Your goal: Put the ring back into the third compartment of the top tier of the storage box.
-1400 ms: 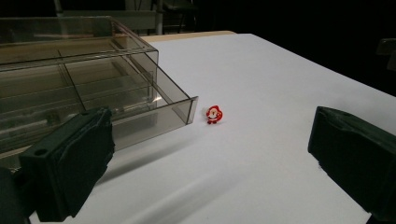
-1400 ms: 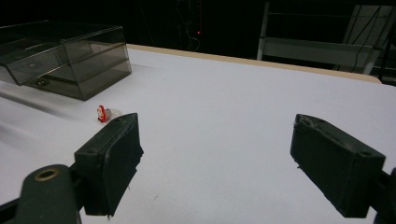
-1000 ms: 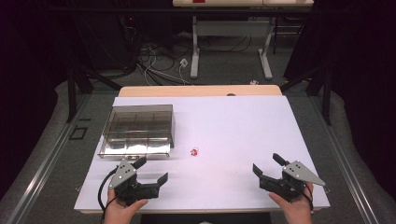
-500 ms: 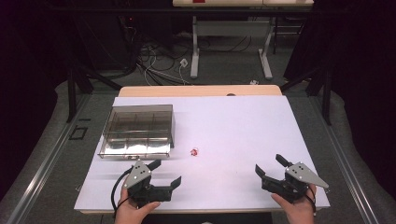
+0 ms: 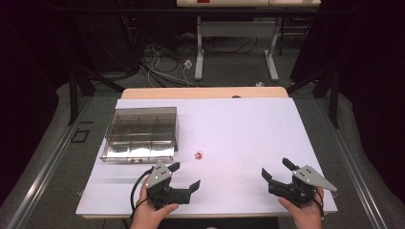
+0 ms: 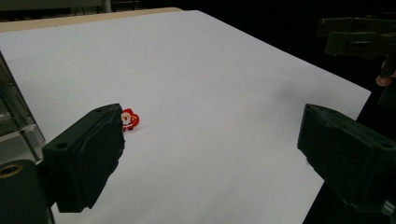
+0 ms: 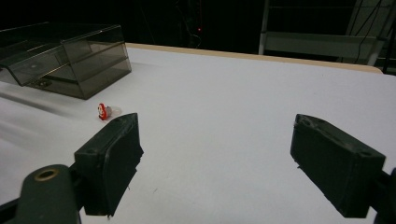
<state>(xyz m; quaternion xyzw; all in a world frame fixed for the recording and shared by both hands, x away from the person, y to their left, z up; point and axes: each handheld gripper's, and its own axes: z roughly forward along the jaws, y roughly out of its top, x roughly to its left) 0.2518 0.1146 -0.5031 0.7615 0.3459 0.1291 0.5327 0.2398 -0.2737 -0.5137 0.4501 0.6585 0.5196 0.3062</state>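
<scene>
On white table (image 5: pixel 239 129), Santa figure (image 6: pixel 129 119) legible from left gripper (image 5: pixel 184 176), both grippers' fingers wide apart, empty.

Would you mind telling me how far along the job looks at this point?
Nothing looks done yet: the Santa charm lies loose on the table, beside the compartment box. Nothing is in hand; the left claw and right claw are both open and empty near the front edge. Picking up the charm, probably for boxing, remains.

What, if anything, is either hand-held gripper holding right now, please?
Nothing: the left hand-held gripper and right hand-held gripper are both open and empty; the small Santa figure lies free on the table.
</scene>
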